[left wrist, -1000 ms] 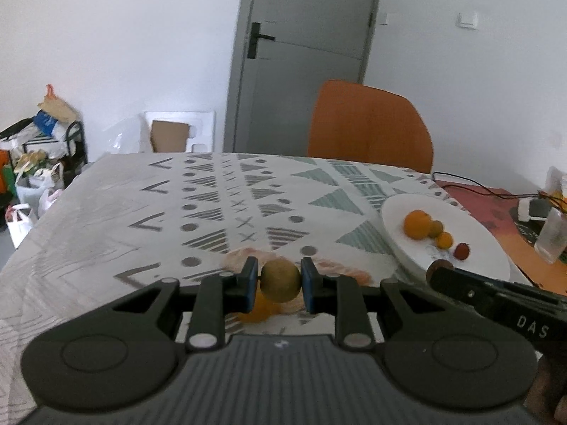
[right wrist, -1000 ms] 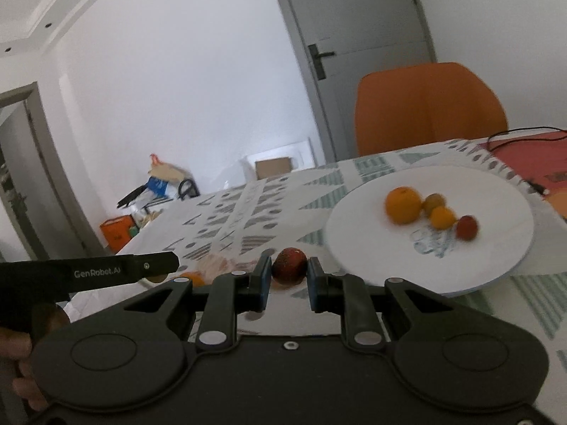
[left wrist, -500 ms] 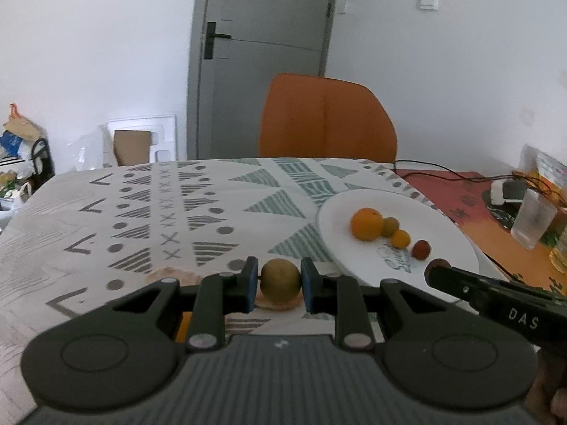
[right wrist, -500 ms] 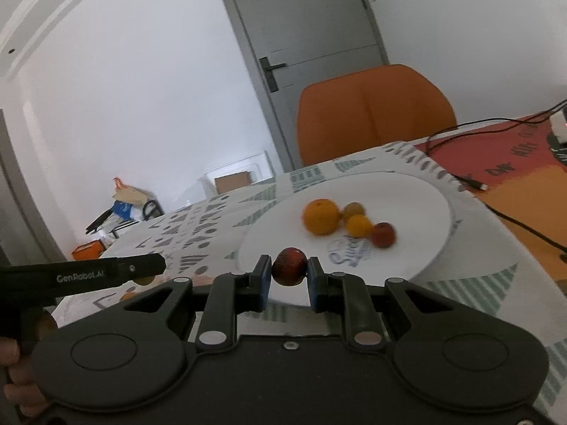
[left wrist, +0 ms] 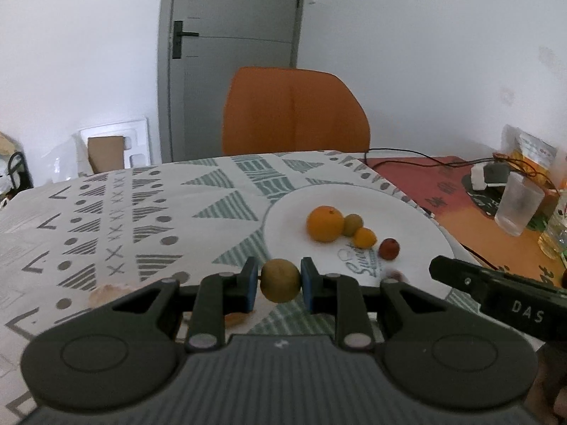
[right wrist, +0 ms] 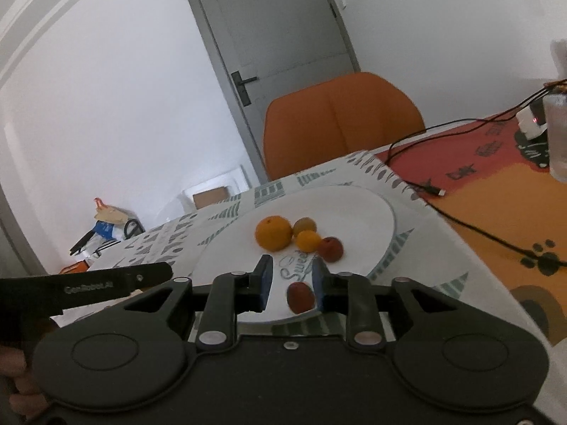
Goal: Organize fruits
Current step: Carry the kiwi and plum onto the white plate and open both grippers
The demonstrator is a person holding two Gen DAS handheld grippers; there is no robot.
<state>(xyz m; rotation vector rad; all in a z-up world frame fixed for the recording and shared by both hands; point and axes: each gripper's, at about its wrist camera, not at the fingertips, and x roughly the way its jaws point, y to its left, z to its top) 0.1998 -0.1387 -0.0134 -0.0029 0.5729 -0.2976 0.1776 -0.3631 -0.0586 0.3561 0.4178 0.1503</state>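
My left gripper (left wrist: 279, 281) is shut on a round olive-brown fruit (left wrist: 280, 280), held above the patterned cloth just left of the white plate (left wrist: 418, 219). On the plate lie an orange (left wrist: 325, 223), a small green-brown fruit (left wrist: 353, 225), a small orange fruit (left wrist: 365, 238) and a red fruit (left wrist: 389, 248). My right gripper (right wrist: 290, 285) is open over the plate's near rim (right wrist: 386, 219). A dark red fruit (right wrist: 300, 296) sits between its fingers, next to the right finger, with a gap to the left one. The same row of fruits shows behind it, led by the orange (right wrist: 273, 232).
An orange chair (left wrist: 294, 109) stands behind the table. A red-orange mat (left wrist: 457, 198) on the right carries cables, a charger and a clear glass (left wrist: 518, 203). A pinkish plate edge (left wrist: 106, 289) shows near my left gripper. Bags (right wrist: 106, 219) lie on the floor at left.
Both grippers have moved right toward the plate. My right gripper has opened and let go of the dark red fruit at the plate's near edge. The left still holds its fruit.
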